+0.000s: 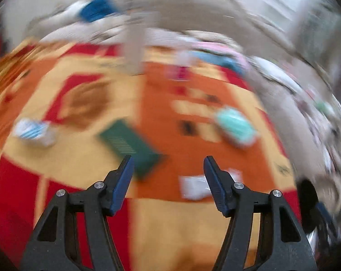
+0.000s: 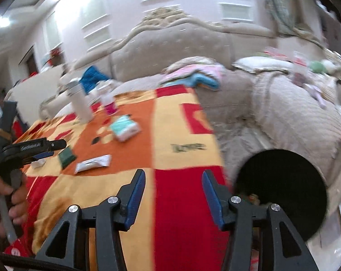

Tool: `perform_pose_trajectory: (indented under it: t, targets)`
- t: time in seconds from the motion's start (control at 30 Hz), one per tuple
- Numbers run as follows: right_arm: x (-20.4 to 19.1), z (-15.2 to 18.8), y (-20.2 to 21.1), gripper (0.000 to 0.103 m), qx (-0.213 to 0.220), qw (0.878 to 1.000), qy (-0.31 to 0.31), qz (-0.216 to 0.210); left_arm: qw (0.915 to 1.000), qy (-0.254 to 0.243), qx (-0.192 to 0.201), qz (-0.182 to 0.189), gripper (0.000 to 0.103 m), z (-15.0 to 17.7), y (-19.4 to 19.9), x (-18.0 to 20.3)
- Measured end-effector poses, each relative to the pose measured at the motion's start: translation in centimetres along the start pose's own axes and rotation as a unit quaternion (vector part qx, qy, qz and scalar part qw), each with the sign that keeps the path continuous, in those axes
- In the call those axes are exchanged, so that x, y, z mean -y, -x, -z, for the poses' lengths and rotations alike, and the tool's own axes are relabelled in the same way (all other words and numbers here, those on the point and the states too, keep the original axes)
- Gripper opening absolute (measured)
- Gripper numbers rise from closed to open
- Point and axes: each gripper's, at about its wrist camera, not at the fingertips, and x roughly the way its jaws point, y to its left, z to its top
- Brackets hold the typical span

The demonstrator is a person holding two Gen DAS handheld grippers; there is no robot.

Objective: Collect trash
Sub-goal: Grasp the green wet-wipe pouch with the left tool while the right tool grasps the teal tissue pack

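On the table, which is covered with a red, orange and yellow checked cloth [image 2: 184, 135], several pieces of trash still lie.

Going from left to right in the left wrist view, there is a crumpled blue-and-white wrapper [image 1: 33, 132], then a dark green flat packet [image 1: 131, 145], a clear plastic wrapper [image 1: 194, 187] and a mint-green tissue pack [image 1: 235, 126]. This view is strongly blurred, so small details cannot be read.

The left hand-held gripper [image 1: 168, 169] hangs over the cloth with its jaws apart and nothing between them; the green packet lies just beyond its left finger.

In the right wrist view a white bottle [image 2: 80, 103] and a small pink-bottomed bottle [image 2: 109, 103] stand at the far side.

The right hand-held gripper [image 2: 174, 180] is also open and empty. To its right, beside the table, a round black opening [image 2: 283, 194] looks like a bin; something seems to lie inside it, but I cannot tell what.

I judge the task is in the middle: at least four pieces remain to collect.
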Motion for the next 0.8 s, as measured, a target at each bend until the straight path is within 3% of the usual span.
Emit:
perform_pose_trajectory:
  t: [0.07, 0.17, 0.27, 0.37, 0.47, 0.5, 0.57, 0.67, 0.77, 0.8]
  targets:
    - [-1.4, -0.3, -1.6, 0.051, -0.012, 1.000, 0.014, -0.011, 0.9988, 0.044, -0.013, -0.018, 0.063, -0.3, -1.0, -2.6]
    - [-3.3, -0.2, -4.1, 0.051, -0.023, 0.999, 0.030, -0.027, 0.9957, 0.086, -0.035, -0.004, 0.063, -0.1, -2.6, -4.4]
    - [-4.4, 0.7, -5.5, 0.051, -0.033, 0.998, 0.041, -0.028, 0.9951, 0.088, -0.047, -0.003, 0.063, -0.2, -4.2, -3.9]
    - [-4.7, 1.1, -5.6, 0.051, -0.031, 0.998, 0.047, -0.033, 0.9961, 0.078, -0.033, -0.024, 0.070, -0.8, -5.0, -2.3]
    - [-4.3, 1.2, -5.4, 0.051, -0.030, 0.998, 0.038, -0.042, 0.9963, 0.065, -0.025, -0.051, 0.070, -1.4, -5.8, -1.3]
    - [-4.1, 1.1, -5.4, 0.051, -0.029, 0.998, 0.032, -0.047, 0.9964, 0.055, -0.020, -0.061, 0.069, -1.2, -6.0, -1.1]
    - [-3.9, 0.6, -5.6, 0.051, -0.036, 0.998, 0.027, -0.054, 0.9952, 0.018, -0.010, -0.095, 0.049, -0.6, -6.0, -0.4]
    - [-4.0, -1.5, -6.7, 0.051, -0.037, 0.997, 0.027, -0.061, 0.9971, -0.004, -0.002, -0.076, 0.046, 0.3, -5.4, -0.8]
    - [-4.8, -4.4, -9.2, 0.069, -0.042, 0.995, 0.039, -0.080, 0.9990, -0.020, -0.007, -0.040, 0.045, 1.3, -4.4, -1.4]
    - [-5.2, -5.3, -10.2, 0.070, -0.042, 0.995, 0.045, -0.083, 0.9992, -0.029, -0.005, -0.026, 0.045, 1.8, -4.0, -1.5]
